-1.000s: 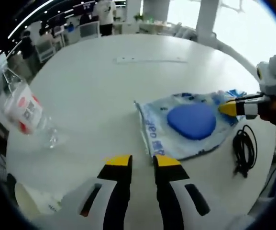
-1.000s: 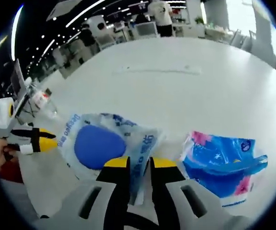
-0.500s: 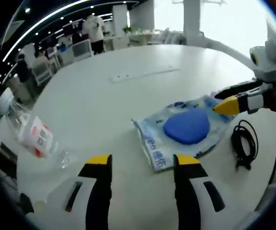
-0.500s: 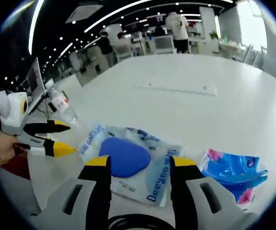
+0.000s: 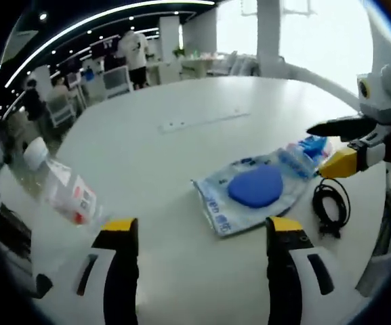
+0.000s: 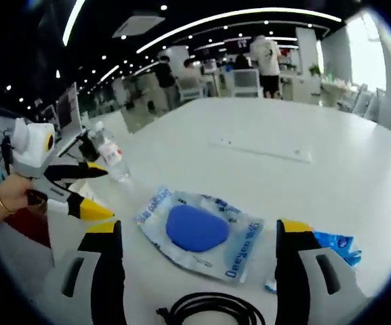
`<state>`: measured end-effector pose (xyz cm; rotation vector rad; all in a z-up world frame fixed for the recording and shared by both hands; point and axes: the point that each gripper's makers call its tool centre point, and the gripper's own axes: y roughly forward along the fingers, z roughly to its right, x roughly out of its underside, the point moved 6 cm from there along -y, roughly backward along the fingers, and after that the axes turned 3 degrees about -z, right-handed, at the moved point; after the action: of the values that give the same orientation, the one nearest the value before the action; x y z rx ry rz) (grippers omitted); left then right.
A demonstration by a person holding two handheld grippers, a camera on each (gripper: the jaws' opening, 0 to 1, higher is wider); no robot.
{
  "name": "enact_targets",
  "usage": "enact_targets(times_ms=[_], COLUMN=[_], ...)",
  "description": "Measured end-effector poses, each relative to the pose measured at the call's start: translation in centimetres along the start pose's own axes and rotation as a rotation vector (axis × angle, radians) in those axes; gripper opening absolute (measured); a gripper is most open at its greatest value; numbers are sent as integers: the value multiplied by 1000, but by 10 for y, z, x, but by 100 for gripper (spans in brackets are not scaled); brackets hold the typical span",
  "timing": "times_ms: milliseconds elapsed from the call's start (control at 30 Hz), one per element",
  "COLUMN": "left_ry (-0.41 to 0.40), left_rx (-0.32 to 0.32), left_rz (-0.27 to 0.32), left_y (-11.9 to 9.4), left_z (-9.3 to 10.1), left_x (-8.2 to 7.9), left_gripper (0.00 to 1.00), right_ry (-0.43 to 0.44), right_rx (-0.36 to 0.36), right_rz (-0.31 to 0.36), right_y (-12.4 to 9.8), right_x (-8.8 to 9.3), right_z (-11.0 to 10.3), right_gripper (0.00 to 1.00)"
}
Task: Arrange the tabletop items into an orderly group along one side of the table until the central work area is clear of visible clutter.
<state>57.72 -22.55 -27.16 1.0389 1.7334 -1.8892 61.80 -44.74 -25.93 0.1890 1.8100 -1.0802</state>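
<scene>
- Here, in the left gripper view, the left gripper hangs above the white table with its jaws spread wide and nothing between them. The clear pouch with a blue pad lies flat ahead, the black cable coiled just beside it, and a plastic bottle lies on its side well apart to the left. The right gripper comes in from the right, jaws parted, tips over the pouch's far edge.
- In the right gripper view, the right gripper is also spread apart and empty over the pouch; the cable sits at the bottom and a blue tissue pack is near the right jaw. The bottle is beyond the left gripper.
- Risk, as I judge it: the pouch is thin and flat, so jaw tips may skate over it, or snag the cable and drag both.
- Against one second ago, both pairs of jaws stand far wider, and the right gripper is off the pouch it pinched.
</scene>
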Motion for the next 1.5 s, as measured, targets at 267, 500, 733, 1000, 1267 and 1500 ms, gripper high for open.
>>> enact_targets(times_ms=[267, 500, 733, 1000, 1267, 1500], left_ry=[-26, -23, -20, -31, -47, -36], left_rx=[-5, 2, -5, -34, -53, -91], left_rz=[26, 26, 29, 22, 26, 28], left_y=[-20, -32, -44, -55, -66, -73], left_z=[-7, -9, -18, -31, -43, -55], left_x=[5, 11, 15, 26, 34, 40], left_gripper=[92, 99, 99, 99, 99, 99], right_ry=[-15, -77, -71, -71, -58, -40], right_rx=[-8, 7, 23, 35, 38, 36], right_rz=[3, -22, -11, 3, -1, 1], right_y=[-23, -39, -58, -77, -94, -105], right_x=[5, 15, 24, 35, 50, 61], right_z=[-19, -27, -30, -37, -49, -62], right_gripper=[99, 99, 99, 99, 99, 99])
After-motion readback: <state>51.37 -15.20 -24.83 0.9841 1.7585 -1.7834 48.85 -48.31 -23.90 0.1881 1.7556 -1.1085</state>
